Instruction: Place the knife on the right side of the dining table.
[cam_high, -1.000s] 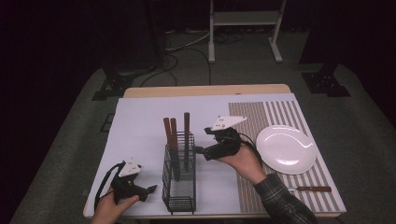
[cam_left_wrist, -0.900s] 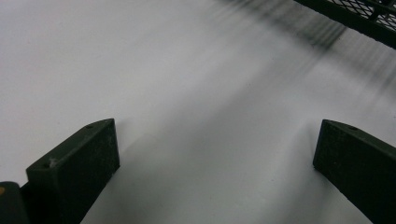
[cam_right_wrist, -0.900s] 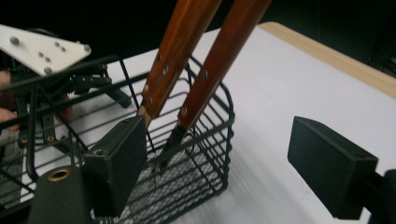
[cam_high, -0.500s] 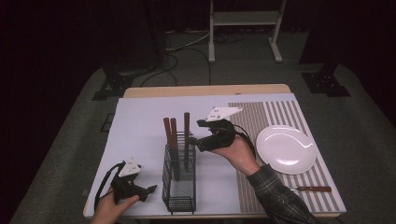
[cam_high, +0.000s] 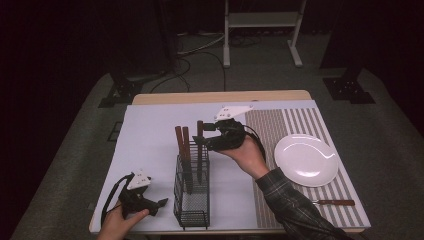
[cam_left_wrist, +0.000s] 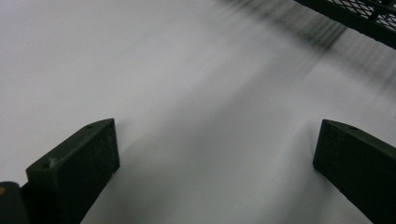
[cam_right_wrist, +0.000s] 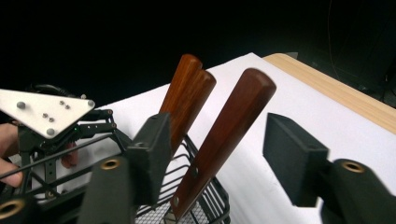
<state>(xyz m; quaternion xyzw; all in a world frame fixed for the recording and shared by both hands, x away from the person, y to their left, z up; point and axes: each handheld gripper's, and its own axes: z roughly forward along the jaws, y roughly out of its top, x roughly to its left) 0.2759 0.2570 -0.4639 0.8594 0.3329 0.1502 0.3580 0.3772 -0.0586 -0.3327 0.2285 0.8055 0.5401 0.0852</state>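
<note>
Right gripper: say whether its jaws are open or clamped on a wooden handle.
Open. The right gripper has just been closing; its jaws flank the nearest wooden handle in the wire basket, gaps showing both sides.

Right gripper (cam_high: 202, 134) is positioned at the wooden handle (cam_high: 200, 128) standing in the wire basket (cam_high: 191, 200), its jaws closing. Left gripper (cam_high: 159, 204) rests near the table's (cam_high: 150, 130) front-left corner.

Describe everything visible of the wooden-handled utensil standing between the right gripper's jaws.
The utensil has a smooth reddish-brown wooden handle with a rounded top and a metal rivet low down. It stands tilted in the black wire caddy, business end hidden inside, apart from the two similar handles beside it. The right gripper straddles the handle; its jaws have just been closing but do not yet press on it. Nothing else touches the handle.
</note>
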